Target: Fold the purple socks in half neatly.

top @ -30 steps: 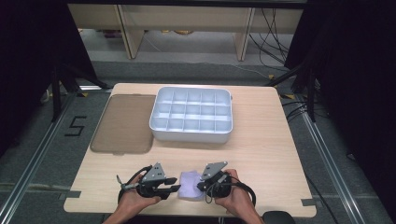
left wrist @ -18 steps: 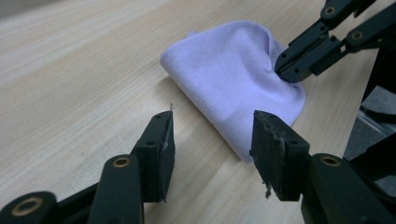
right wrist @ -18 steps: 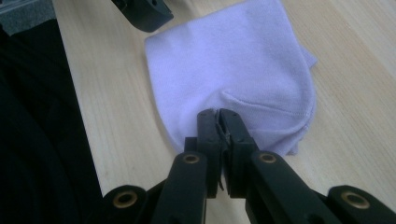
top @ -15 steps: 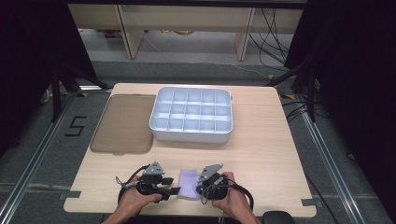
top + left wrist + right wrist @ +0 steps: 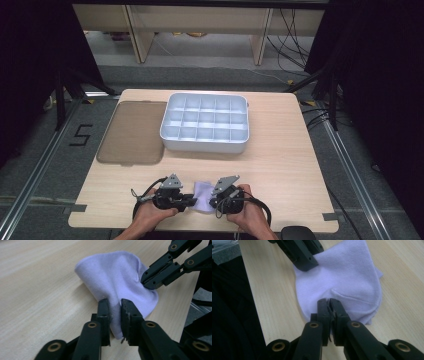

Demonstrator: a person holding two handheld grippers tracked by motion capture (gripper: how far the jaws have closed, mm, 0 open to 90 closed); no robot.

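Observation:
A small lilac cloth (image 5: 202, 193) lies crumpled near the table's front edge, between my two grippers. In the left gripper view the cloth (image 5: 117, 277) has a fold pinched between the jaws of my left gripper (image 5: 114, 301), which is shut on it. The right gripper (image 5: 145, 283) grips the cloth's far edge there. In the right gripper view my right gripper (image 5: 328, 300) is shut on a raised ridge of the cloth (image 5: 347, 277), and the left gripper (image 5: 310, 265) bites the opposite side. From above, the left gripper (image 5: 192, 201) and right gripper (image 5: 214, 202) flank the cloth.
A white tray (image 5: 204, 144) with several empty compartments stands at the middle back of the wooden table (image 5: 285, 165). A flat brown translucent lid (image 5: 132, 132) lies to its left. Both hands rest at the front edge.
Both grippers have slid slightly toward the table's front edge, and the cloth has bunched up between them.

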